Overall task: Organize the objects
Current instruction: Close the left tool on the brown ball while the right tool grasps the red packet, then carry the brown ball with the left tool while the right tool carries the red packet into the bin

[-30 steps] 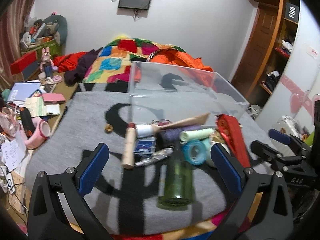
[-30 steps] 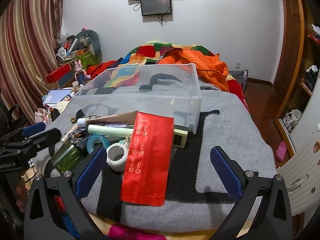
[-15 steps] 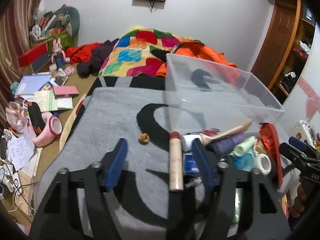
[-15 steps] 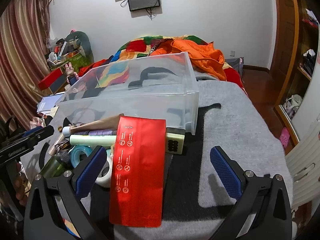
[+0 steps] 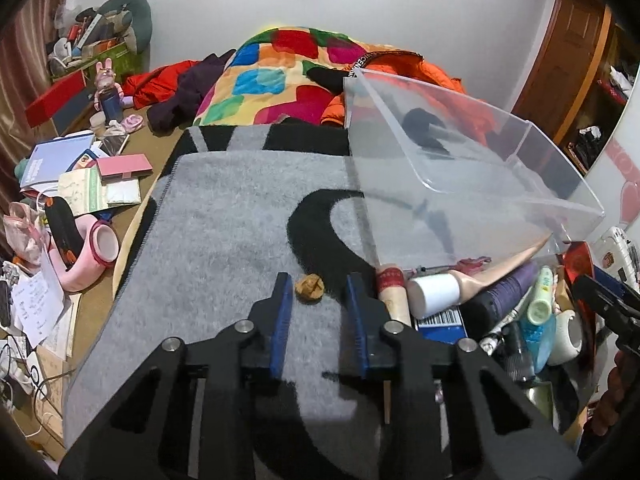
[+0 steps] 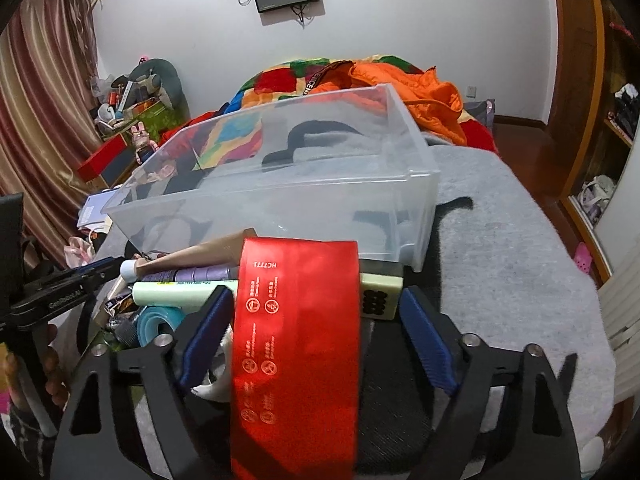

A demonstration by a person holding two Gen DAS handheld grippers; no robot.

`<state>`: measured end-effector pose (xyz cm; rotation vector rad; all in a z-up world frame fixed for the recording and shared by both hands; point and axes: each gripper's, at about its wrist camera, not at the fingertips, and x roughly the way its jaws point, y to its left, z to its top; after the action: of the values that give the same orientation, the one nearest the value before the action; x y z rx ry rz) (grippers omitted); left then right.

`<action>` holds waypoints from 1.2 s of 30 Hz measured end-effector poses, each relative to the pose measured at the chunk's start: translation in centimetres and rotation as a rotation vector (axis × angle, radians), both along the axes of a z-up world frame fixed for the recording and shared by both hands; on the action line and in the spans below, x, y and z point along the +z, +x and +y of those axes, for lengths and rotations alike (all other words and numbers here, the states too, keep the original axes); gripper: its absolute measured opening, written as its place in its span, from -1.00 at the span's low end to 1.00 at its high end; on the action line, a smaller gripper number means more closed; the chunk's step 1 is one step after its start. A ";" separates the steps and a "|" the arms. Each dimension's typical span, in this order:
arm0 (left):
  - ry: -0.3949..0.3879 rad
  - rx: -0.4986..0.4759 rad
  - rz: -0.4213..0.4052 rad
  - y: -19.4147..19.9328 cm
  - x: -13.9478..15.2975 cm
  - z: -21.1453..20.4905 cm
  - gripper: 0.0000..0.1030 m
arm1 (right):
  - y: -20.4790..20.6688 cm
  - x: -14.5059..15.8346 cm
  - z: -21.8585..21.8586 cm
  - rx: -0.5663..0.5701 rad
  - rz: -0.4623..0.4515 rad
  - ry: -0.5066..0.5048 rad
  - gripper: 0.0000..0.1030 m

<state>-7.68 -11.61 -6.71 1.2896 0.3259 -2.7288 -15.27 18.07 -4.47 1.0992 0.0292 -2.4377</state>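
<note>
A small tan walnut-like object (image 5: 308,287) lies on the grey blanket (image 5: 224,232). My left gripper (image 5: 319,286) is narrowed around it, blue pads on either side, a gap still showing. A clear plastic bin (image 5: 460,184) stands beyond; it also shows in the right wrist view (image 6: 304,184). A pile of objects lies in front of it: a wooden stick (image 5: 394,292), white-capped tube (image 5: 434,294), purple bottle (image 5: 508,292). My right gripper (image 6: 316,308) is open with a red packet (image 6: 296,344) lying between its fingers.
A green tube (image 6: 176,294), blue tape roll (image 6: 154,326) and a pale calculator-like block (image 6: 380,294) lie in the pile. Colourful quilt (image 5: 280,80) and orange jacket (image 6: 420,88) lie behind the bin. Floor clutter (image 5: 72,200) lies left of the bed.
My left gripper swung left from the green bottle to the small tan object and narrowed its jaws. My right gripper moved forward over the red packet and narrowed.
</note>
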 end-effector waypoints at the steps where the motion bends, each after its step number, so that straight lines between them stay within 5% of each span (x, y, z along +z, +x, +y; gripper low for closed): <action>1: -0.009 0.002 0.002 -0.1 0.0 0.0 -0.58 | 0.0 0.0 0.0 -0.001 0.001 -0.001 0.53; 7: -0.045 0.014 0.006 -0.2 -0.2 0.2 -0.74 | 0.2 0.2 0.2 -0.002 0.016 -0.010 0.30; 9: -0.039 0.016 0.012 0.1 0.0 0.3 -0.74 | 0.4 0.3 0.2 0.008 0.021 -0.006 0.02; 36: -0.039 -0.085 0.227 3.4 8.8 5.6 -0.74 | 1.3 6.4 2.1 0.015 0.178 -0.078 0.02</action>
<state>-4.26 -5.97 2.12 1.0074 0.2398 -2.9433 -13.93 20.20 1.94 0.8435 -0.0014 -2.4942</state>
